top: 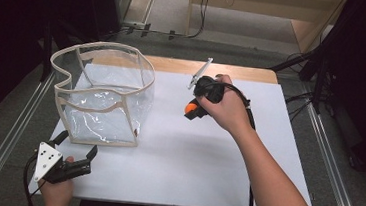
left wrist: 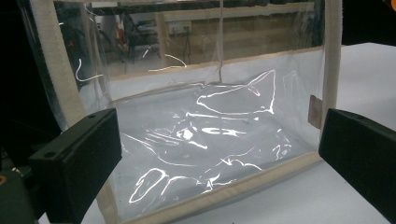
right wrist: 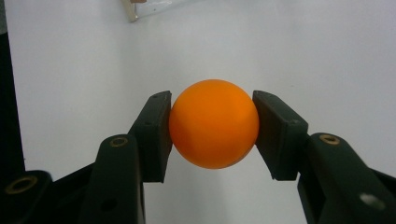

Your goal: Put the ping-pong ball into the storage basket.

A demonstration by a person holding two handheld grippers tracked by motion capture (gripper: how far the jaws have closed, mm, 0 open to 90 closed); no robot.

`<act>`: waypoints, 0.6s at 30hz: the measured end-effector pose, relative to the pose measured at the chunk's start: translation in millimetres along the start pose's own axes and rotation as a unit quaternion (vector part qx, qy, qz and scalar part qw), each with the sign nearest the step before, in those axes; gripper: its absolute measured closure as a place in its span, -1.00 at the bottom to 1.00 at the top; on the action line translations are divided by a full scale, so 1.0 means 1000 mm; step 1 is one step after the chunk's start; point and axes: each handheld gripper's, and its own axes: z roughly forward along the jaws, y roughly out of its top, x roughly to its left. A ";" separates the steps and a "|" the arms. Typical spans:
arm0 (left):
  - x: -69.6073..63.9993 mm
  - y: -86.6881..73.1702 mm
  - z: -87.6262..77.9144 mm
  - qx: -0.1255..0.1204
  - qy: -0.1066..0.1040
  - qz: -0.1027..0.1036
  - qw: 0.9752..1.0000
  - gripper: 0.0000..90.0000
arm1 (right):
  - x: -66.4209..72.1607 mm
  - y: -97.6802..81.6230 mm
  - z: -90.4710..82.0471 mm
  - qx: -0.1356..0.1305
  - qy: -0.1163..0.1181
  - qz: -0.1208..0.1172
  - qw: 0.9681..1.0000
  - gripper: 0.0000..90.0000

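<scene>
The right gripper (right wrist: 212, 130) holds an orange ball (right wrist: 213, 123) pinched squarely between its two black jaws, one pad pressing on each side at about the ball's widest part, so the grip looks centred and secure. In the high view the ball (top: 190, 108) sits above the white table (top: 191, 154), to the right of the clear plastic bag (top: 104, 96) and apart from it. The step in hand appears to be carrying the ball over to that bag. To do it well, the person should probably keep the jaws clamped without squeezing harder, since a smooth round ball can squirt out of flat pads. They should lift high enough to pass over the bag's beige rim (top: 103, 48), and let go only once the ball is well inside the opening and low, so it does not bounce back out. The left gripper (top: 74, 148) rests at the table's near-left corner with its jaws wide apart and nothing between them. In its own view the bag's near wall (left wrist: 210, 140) stands just ahead of the jaws, so it could steady the soft bag if the rim sags. The bag stands upright with its mouth open, and through its crinkled clear walls nothing can be seen inside.
</scene>
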 end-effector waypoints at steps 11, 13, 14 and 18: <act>0.000 0.000 0.000 0.000 0.000 -0.001 1.000 -1.00 | 0.002 0.010 -0.005 -0.001 0.001 -0.009 1.000 0.06; 0.000 0.000 0.000 0.000 0.000 -0.001 1.000 -1.00 | 0.002 0.012 -0.006 -0.003 0.002 -0.012 1.000 0.06; 0.000 0.000 0.000 -0.001 0.000 -0.002 1.000 -1.00 | 0.002 0.013 -0.006 -0.002 0.002 -0.014 1.000 0.06; 0.000 0.000 0.000 0.000 0.000 -0.001 1.000 -1.00 | 0.004 0.017 -0.008 -0.003 0.004 -0.014 1.000 0.06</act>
